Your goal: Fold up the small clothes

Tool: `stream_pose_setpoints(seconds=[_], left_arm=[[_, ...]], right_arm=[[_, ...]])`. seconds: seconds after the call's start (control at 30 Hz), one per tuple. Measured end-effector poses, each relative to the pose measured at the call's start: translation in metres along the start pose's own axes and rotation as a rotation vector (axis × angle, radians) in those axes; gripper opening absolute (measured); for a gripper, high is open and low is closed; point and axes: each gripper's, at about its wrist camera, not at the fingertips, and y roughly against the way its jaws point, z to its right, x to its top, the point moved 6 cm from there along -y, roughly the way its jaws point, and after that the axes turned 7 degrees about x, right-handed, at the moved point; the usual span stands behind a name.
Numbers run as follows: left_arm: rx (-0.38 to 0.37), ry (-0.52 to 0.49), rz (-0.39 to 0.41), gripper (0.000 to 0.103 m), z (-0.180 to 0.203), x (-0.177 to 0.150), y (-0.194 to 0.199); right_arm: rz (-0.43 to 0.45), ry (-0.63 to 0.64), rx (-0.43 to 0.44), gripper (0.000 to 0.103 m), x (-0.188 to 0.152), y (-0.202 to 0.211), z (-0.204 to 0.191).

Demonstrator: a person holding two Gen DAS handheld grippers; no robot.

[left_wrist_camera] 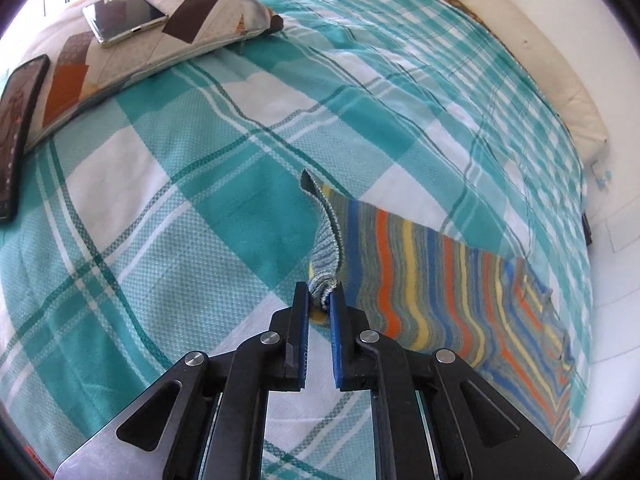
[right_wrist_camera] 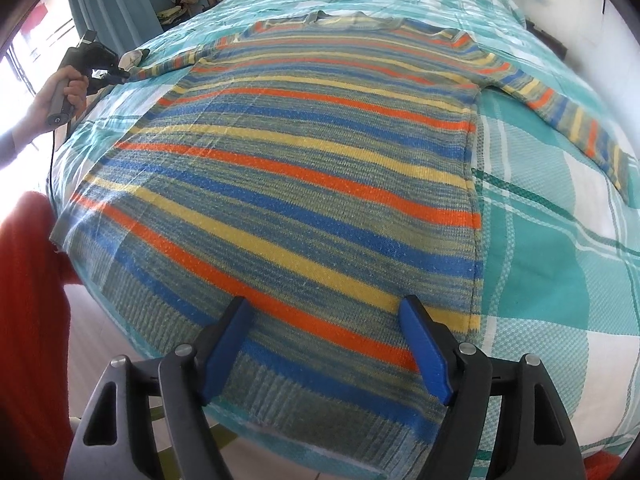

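Note:
A striped knit sweater [right_wrist_camera: 304,184] in blue, orange, yellow and grey lies flat on the teal checked bedspread [right_wrist_camera: 552,264], hem towards my right gripper. My right gripper [right_wrist_camera: 326,316] is open and empty, hovering over the hem. My left gripper [left_wrist_camera: 320,300] is shut on the ribbed cuff of the left sleeve [left_wrist_camera: 326,248]; the sleeve runs off to the right in the left wrist view. In the right wrist view the left gripper [right_wrist_camera: 120,76] shows at the far left, pinching that sleeve end. The other sleeve [right_wrist_camera: 560,108] lies spread out to the right.
A patterned pillow [left_wrist_camera: 132,44] with a phone [left_wrist_camera: 124,14] on it lies at the bed's far left; a dark tablet [left_wrist_camera: 18,132] lies beside it. A cream pillow [left_wrist_camera: 532,56] lies along the far edge. A red cloth [right_wrist_camera: 28,320] hangs at my left.

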Motion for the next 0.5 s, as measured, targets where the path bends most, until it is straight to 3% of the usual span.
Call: stream_pose_setpoints(seconds=[0.17, 0.37, 0.43, 0.5], left_arm=[[0.034, 0.053, -0.060, 0.006, -0.016, -0.005, -0.025], [0.054, 0.028, -0.050, 0.007, -0.013, -0.007, -0.030], [0.047, 0.013, -0.059, 0.009, -0.014, -0.007, -0.030], [0.066, -0.001, -0.059, 0.021, -0.018, -0.006, -0.026]], right_arm=[[0.005, -0.002, 0.004, 0.076, -0.001, 0.000, 0.000], [0.003, -0.004, 0.006, 0.077, -0.002, 0.000, 0.002], [0.001, -0.003, 0.001, 0.077, -0.001, -0.001, 0.001], [0.000, -0.002, -0.002, 0.078, -0.001, -0.002, -0.001]])
